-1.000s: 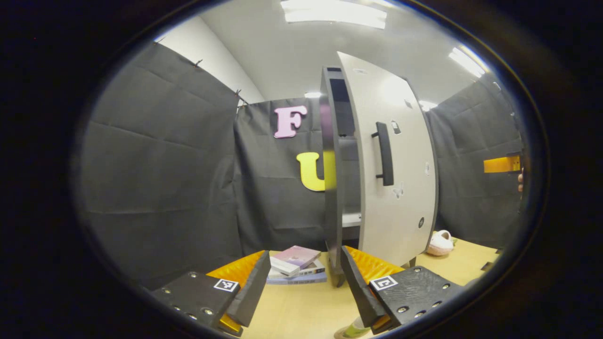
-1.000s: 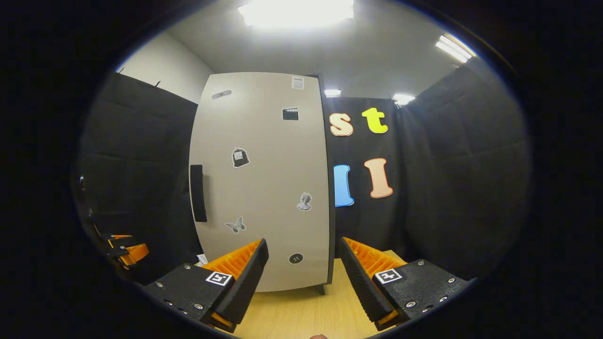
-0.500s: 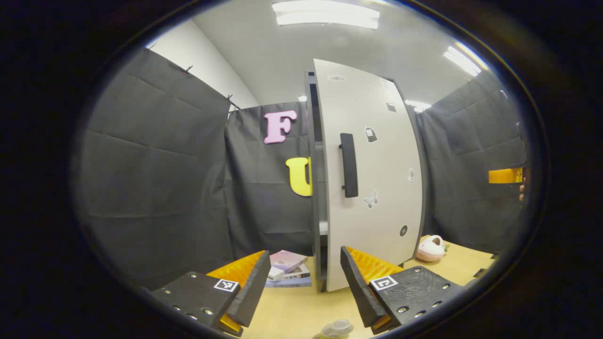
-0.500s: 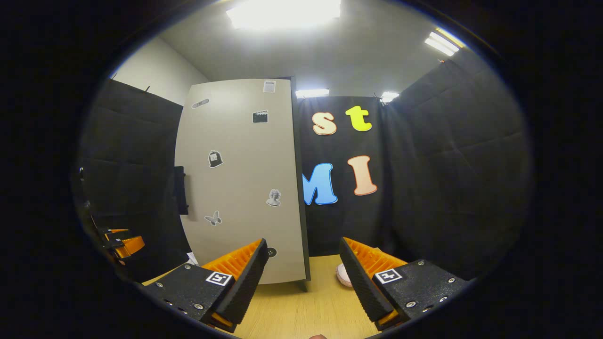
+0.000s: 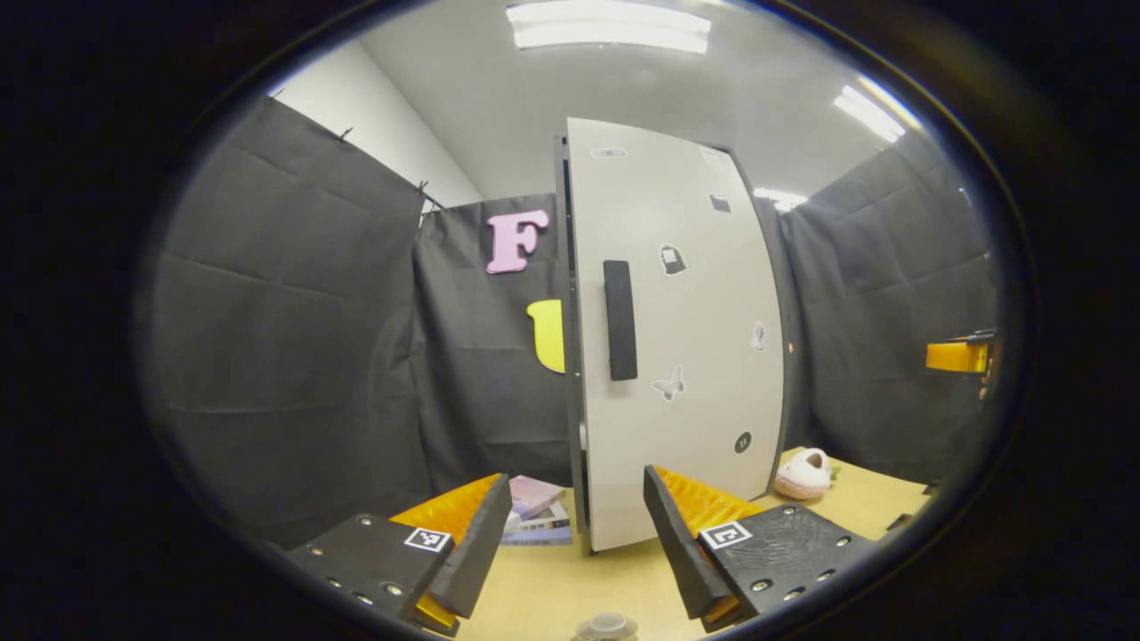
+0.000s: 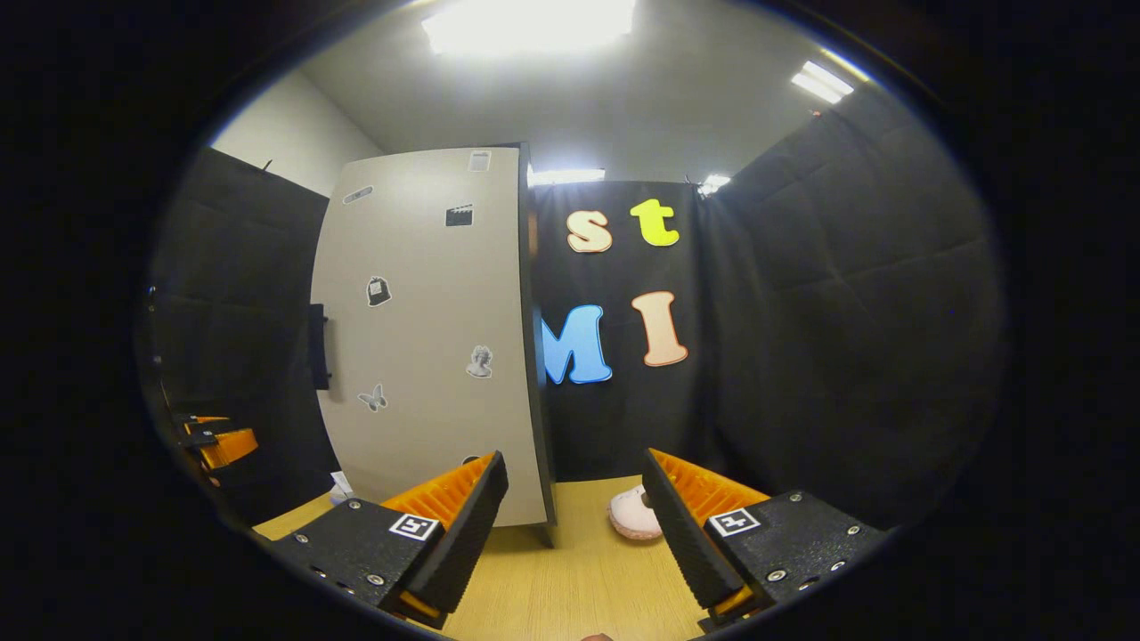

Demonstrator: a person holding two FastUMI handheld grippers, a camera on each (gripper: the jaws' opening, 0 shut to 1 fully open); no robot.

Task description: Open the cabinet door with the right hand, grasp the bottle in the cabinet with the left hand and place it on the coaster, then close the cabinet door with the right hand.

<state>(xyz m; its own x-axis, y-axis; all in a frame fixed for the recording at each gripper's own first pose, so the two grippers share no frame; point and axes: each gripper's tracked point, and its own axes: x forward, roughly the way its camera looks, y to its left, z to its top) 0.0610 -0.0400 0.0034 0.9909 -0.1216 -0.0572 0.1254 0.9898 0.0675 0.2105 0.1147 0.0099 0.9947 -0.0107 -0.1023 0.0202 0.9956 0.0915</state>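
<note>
Nearest in the left gripper view, the left gripper (image 5: 574,543) hangs over the pale wooden table (image 5: 552,579) with its jaws spread wide and nothing between them; at the bottom edge, between the fingers, sits a small round top that is probably the clear bottle (image 5: 606,626), though too little shows to tell whether a coaster lies under it. In the right gripper view, the right gripper (image 6: 570,525) is likewise wide open and empty above the same table. Behind them stands the tall cabinet, its light grey door (image 5: 677,338) with a black bar handle (image 5: 620,320) and small stickers lying almost flush against the dark frame, with only a thin slit along the handle edge. A stack of books (image 5: 534,521) rests to its left, a pink plush slipper (image 5: 803,474) to its right. Judging from this, the bottle is out and the door nearly shut; a final push may remain.
</note>
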